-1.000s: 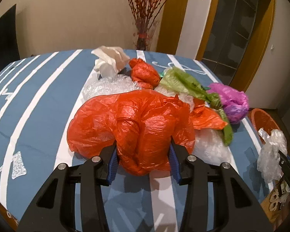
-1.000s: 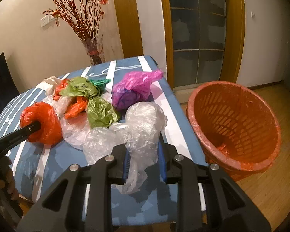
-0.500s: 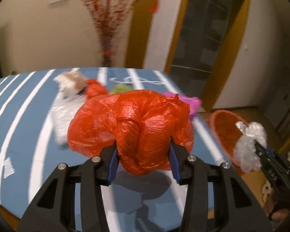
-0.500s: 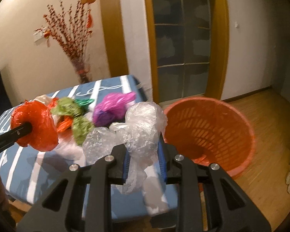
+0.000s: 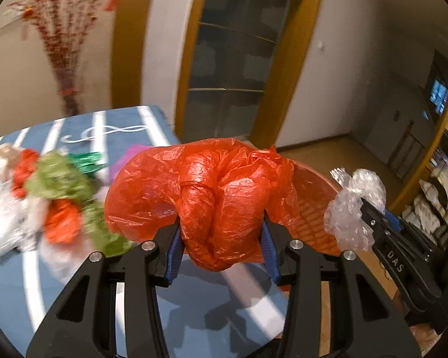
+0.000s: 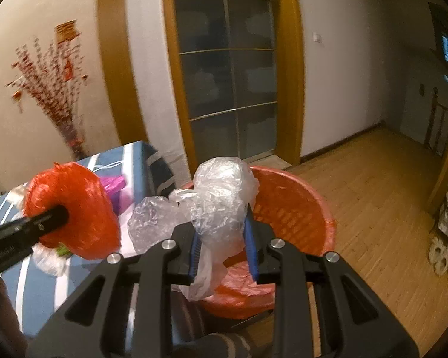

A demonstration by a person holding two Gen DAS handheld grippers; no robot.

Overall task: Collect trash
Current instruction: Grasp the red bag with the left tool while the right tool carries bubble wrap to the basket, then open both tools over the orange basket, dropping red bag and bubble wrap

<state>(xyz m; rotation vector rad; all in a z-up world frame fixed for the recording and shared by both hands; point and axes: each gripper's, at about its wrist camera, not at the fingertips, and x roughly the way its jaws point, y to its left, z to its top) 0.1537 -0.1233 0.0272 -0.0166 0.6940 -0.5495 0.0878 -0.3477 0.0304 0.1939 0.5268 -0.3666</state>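
Note:
My left gripper [image 5: 222, 246] is shut on a crumpled red plastic bag [image 5: 212, 191], held above the table's right edge; the red plastic bag also shows in the right wrist view [image 6: 74, 208]. My right gripper [image 6: 224, 247] is shut on a clear plastic bag [image 6: 221, 197], held over the near rim of the orange basket [image 6: 298, 208]. The clear plastic bag [image 5: 352, 205] and the orange basket [image 5: 310, 208] also show in the left wrist view, the basket partly hidden behind the red bag.
A blue striped table [image 5: 74, 283] carries a pile of green [image 5: 59, 179], orange, clear and purple [image 6: 116, 186] bags. The basket stands on a wooden floor [image 6: 388, 197] right of the table. A vase of red branches [image 5: 65, 59] stands behind.
Both grippers have swung right with their bags, from over the table toward the basket. The clear bag now hangs over the basket's rim. The grips have not changed.

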